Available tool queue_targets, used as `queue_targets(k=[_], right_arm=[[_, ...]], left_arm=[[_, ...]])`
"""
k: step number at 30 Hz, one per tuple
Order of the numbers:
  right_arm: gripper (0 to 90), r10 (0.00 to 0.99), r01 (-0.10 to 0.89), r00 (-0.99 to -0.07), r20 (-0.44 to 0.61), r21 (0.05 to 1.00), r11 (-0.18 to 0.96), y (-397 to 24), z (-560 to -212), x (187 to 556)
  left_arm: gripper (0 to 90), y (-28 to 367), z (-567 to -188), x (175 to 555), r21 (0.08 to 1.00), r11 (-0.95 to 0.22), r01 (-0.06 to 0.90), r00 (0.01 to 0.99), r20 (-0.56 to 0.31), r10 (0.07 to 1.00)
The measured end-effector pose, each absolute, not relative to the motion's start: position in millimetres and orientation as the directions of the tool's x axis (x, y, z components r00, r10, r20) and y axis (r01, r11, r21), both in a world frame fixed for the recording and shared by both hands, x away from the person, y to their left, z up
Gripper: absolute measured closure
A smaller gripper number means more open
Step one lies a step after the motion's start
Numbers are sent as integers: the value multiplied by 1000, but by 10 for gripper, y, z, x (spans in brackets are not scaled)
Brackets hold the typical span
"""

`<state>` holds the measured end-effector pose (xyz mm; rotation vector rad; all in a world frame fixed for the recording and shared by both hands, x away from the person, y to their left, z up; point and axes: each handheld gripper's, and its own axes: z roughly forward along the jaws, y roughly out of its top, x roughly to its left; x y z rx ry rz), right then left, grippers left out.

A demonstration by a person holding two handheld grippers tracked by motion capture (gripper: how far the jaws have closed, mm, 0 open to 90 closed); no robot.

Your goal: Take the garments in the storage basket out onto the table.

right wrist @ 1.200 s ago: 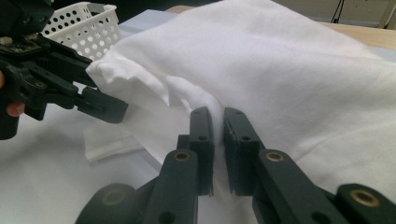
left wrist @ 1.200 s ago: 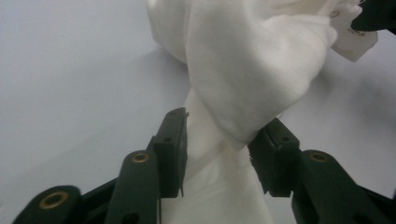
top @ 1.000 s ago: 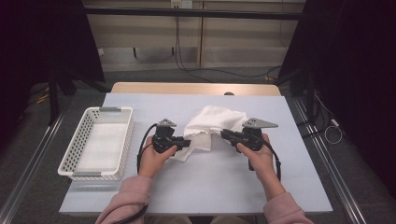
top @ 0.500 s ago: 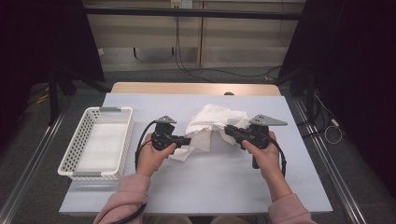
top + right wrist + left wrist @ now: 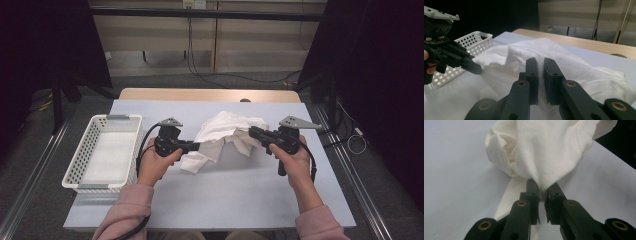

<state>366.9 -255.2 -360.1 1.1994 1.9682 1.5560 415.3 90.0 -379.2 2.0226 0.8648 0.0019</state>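
**Both sets of fingers clamped on the white cloth**

Fingers (image 5: 532, 192) of our left gripper (image 5: 541, 192) are nearly together in the left gripper view, with a pinch of the white cloth (image 5: 549, 150) caught between their tips; these jaws have just been closing, and the fabric now sits pressed between them. From that pinch the cloth fans upward and outward in soft folds, with a thicker rolled edge off to the left of that view and a strip trailing down beside the jaws onto the pale table cover (image 5: 454, 195).

Our right gripper (image 5: 540, 67) also has its jaws drawn close, a narrow gap between them, and the cloth lies bunched around and under the tips. We read this as a grip on the fabric, though the exact fold between the pads is hidden there.

From the high view, we hold the left gripper (image 5: 192, 146) at the cloth's left edge and the right gripper (image 5: 251, 132) at its right edge. The cloth (image 5: 225, 132) humps up between them near the middle of the table (image 5: 225, 200), its lower left corner drooping to the surface. A white perforated basket (image 5: 82, 155) sits at the table's left edge, apart from the cloth.
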Motion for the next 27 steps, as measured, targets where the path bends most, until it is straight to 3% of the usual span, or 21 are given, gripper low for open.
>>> queue_targets(k=[8, 27], right_arm=[[830, 798, 372, -566, 209, 928, 21, -2613, -3505, 3673], [831, 817, 401, -523, 243, 916, -15, -2621, -3540, 3938]], left_arm=[[796, 950, -3709, 4161, 749, -343, 567, 758, -311, 574], [690, 891, -3932, 4282, 751, -315, 580, 751, -344, 563]])
